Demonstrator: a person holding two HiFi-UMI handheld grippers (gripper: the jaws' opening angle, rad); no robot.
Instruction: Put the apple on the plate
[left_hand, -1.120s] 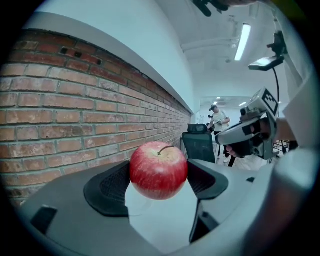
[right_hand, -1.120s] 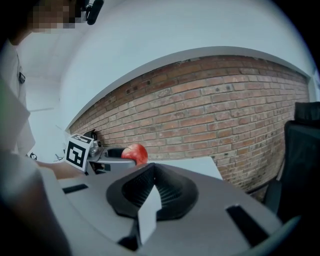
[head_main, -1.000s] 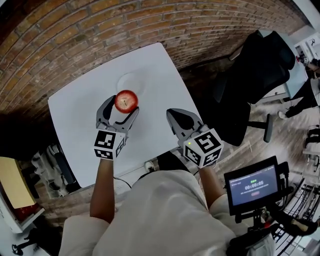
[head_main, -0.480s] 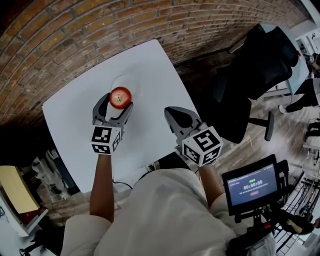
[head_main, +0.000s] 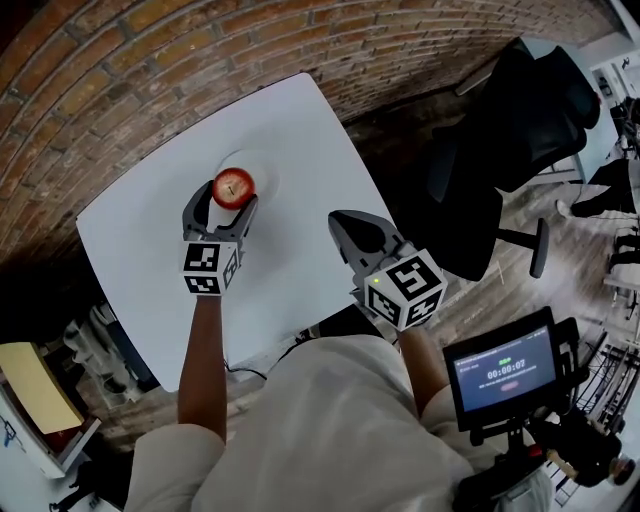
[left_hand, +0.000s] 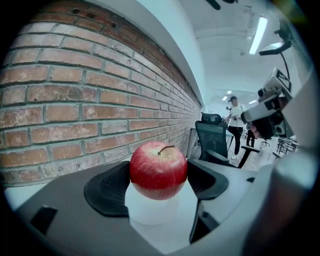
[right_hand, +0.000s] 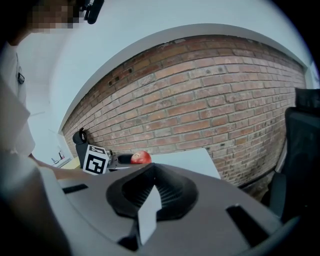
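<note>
- While the left gripper (head_main: 224, 208) holds the apple (head_main: 233, 187) clamped between its jaws, the head view puts the fruit over the near part of the white plate (head_main: 266, 170) on the white table (head_main: 300, 130). By that the carry looks nearly over and the step in hand is the set-down. The right gripper (head_main: 355, 232) hangs well apart to the right, above the table's near edge, taking no part.
- Left gripper view: both black pads (left_hand: 106, 189) press the apple (left_hand: 158, 170) from either side, its stem up. The plate (left_hand: 150, 212) lies straight below it — whether the fruit already touches it cannot be told.
- Right gripper view: the right gripper's (right_hand: 152, 192) jaws are drawn together with nothing between them. Far off to the left the apple (right_hand: 140, 158) shows beside the left gripper's marker cube (right_hand: 95, 160).
- Next move, as a judgement: lower until the apple rests on the plate, then spread the jaws gently and draw back level, so that the round fruit is not nudged into rolling off.
- Against the head view of a second ago, the apple has travelled away from the person — then it hung short of the plate, now it is over it. The right gripper has hardly shifted.
</note>
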